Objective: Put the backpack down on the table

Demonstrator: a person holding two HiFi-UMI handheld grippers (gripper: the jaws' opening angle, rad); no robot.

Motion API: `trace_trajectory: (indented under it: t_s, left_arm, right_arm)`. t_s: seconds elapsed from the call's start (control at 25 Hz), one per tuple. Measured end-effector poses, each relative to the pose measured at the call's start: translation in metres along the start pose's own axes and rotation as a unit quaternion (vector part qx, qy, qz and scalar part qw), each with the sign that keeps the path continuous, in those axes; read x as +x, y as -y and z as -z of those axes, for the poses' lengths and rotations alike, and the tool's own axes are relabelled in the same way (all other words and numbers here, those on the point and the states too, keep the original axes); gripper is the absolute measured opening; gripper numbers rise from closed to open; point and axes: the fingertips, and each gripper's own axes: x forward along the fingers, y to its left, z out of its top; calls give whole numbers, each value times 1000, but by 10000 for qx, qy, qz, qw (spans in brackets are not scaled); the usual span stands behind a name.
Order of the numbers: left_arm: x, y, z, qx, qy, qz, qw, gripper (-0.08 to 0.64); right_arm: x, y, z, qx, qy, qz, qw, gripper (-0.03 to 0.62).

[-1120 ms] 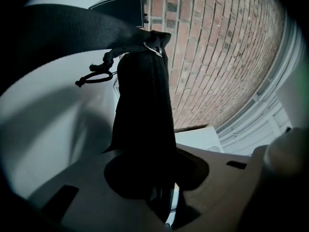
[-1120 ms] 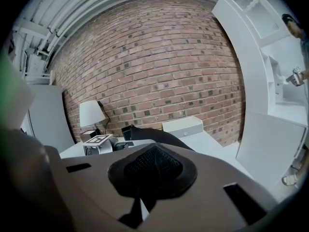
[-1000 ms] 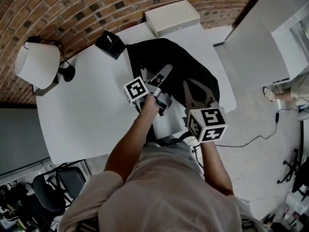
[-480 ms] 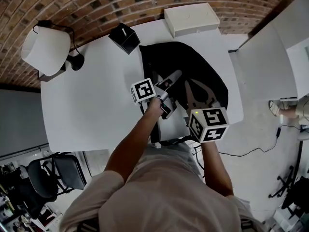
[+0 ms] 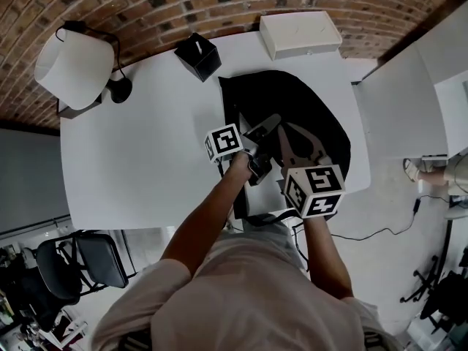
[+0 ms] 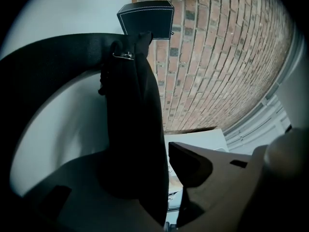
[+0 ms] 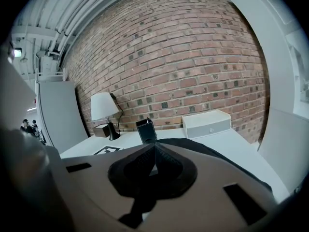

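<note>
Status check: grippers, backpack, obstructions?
Left gripper: jaws just opening, backpack strap between them, unclamped. Right gripper: jaws together, nothing seen held. Backpack lying on table. Nothing in the way.

Soft even light; strong fisheye bending, dark vignetted corners; close foreground blurred.

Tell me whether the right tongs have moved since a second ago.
Yes: in the head view the right tongs have shifted left relative to the white rectangular box.

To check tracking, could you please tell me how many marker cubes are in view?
2: one cube at the left edge of the backpack; the other cube over the near edge of the table. None seem hidden.
</note>
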Motion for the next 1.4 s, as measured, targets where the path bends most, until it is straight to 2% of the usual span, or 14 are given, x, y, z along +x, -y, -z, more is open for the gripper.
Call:
trace_trajectory:
  t_s: [0.28, 0.76, 1.04, 1.2, 1.4]
  left_arm:
    - [-12, -7, 5, 114, -221, -179, 9995, 218]
    - [-58, -15, 15, 207, -329, -490, 9980, 221]
    - [-96, -4, 11, 396, -194, -557, 9975, 221]
    - [-123, 9, 4, 787, -68, -673, 9946, 219]
    - [-155, 42, -4, 1424, 88, -641, 9877, 219]
  right_arm:
    - [3, -19, 2, -100, -72, -10, 9999, 2]
    - [-7, -57, 7, -233, -52, -57, 9997, 2]
    - [-16, -87, 10, -320, 24, -151, 9994, 2]
    - [-20, -108, 12, -379, 63, -221, 9990, 2]
    - [-24, -132, 12, -456, 128, -298, 9984, 2]
